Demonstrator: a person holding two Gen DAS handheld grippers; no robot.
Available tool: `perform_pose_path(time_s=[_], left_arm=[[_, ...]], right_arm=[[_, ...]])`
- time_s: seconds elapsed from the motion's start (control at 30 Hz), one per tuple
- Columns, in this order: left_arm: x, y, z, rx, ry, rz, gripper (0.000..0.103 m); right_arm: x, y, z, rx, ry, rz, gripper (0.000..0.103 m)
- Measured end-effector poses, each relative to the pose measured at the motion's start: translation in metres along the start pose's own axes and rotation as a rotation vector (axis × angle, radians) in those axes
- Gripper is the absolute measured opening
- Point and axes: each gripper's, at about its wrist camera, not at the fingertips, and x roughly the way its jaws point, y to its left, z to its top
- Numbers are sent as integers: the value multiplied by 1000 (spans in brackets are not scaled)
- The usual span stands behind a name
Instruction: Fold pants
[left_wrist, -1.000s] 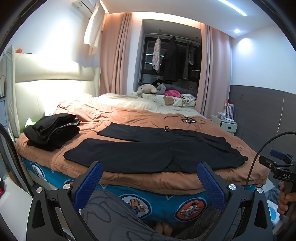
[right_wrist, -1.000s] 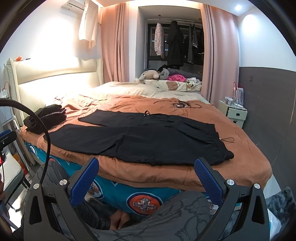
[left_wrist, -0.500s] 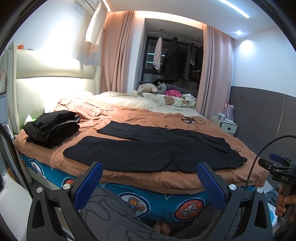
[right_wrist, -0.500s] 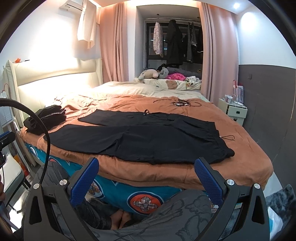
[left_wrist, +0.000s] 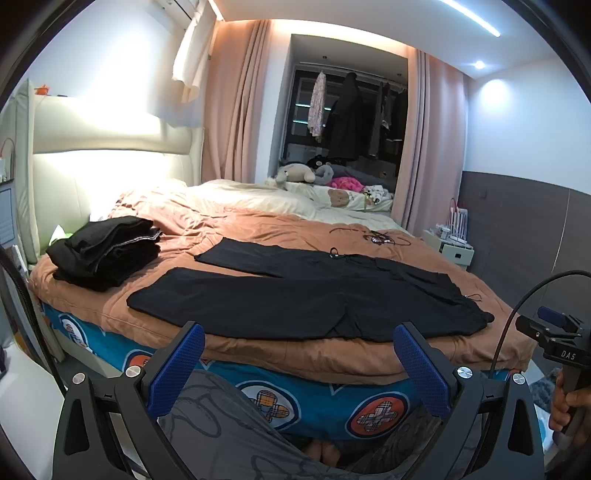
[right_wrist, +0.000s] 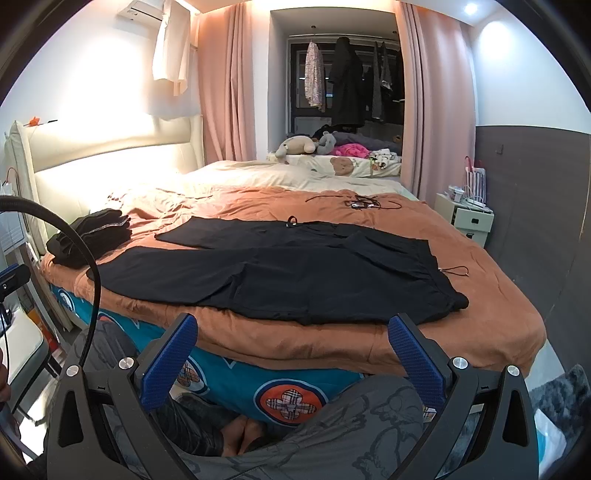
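Black pants (left_wrist: 306, 299) lie spread flat on the bed (left_wrist: 295, 358), legs pointing left. Left gripper (left_wrist: 299, 363) and right gripper (right_wrist: 293, 356) both gape wide, short of the bed, holding nothing.

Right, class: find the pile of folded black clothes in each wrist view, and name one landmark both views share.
Left wrist view: the pile of folded black clothes sits left of centre, on the orange blanket's near-left corner.
Right wrist view: the pile lies at the far left, smaller, partly behind a black cable.
Shared landmark: the spread black pants, right of the pile.
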Motion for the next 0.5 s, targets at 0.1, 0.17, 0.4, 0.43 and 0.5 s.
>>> perform_pose_path(time_s=[0.1, 0.17, 0.4, 0.43, 0.5], left_arm=[[0, -1, 0, 0, 0, 0, 103], [0, -1, -1, 0, 0, 1, 103], [1, 0, 0, 1, 1, 1, 103], [1, 0, -1, 1, 2, 2, 103], [1, 0, -2, 1, 3, 3, 103]], right_arm=[[0, 0, 0, 1, 0, -1, 103], [1, -1, 0, 2, 2, 0, 103], [1, -2, -1, 6, 5, 1, 103], [1, -2, 0, 7, 4, 2, 103], [1, -2, -1, 7, 1, 1, 103]])
